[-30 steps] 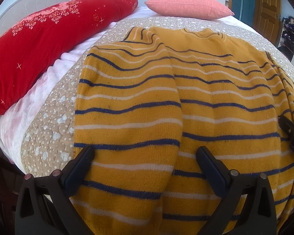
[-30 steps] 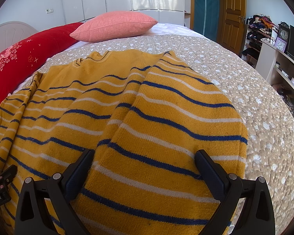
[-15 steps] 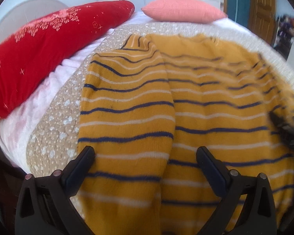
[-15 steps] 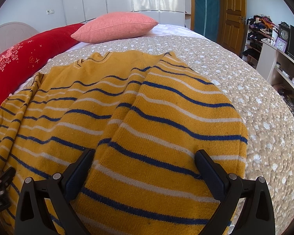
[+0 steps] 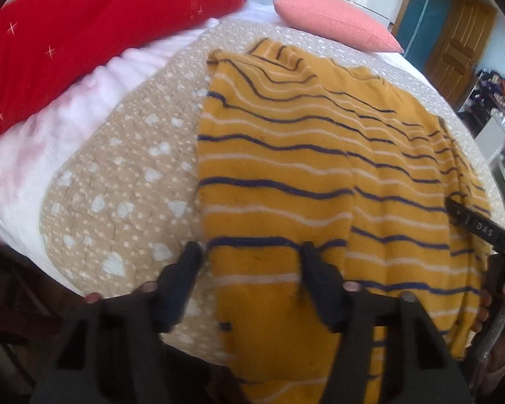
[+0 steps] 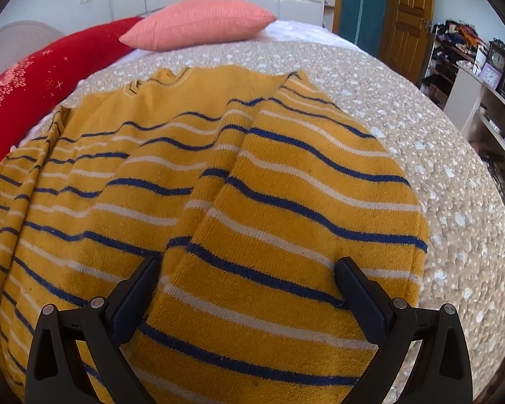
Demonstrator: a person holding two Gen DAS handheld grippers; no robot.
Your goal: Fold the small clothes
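My left gripper had its fingers narrowing, the sweater's left hem edge between them, though I could not tell if they gripped it. My right gripper kept its fingers wide apart over the folded-in sleeve. The mustard striped sweater lay flat on the bed, near the pink pillow and red pillow.

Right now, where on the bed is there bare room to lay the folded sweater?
Two free patches of beige bedspread: a wide one between the sweater and the shelves on the right wrist view's right, and a narrower one between the sweater's other edge and the white blanket. The head end is crowded by the red pillow and pink pillow.
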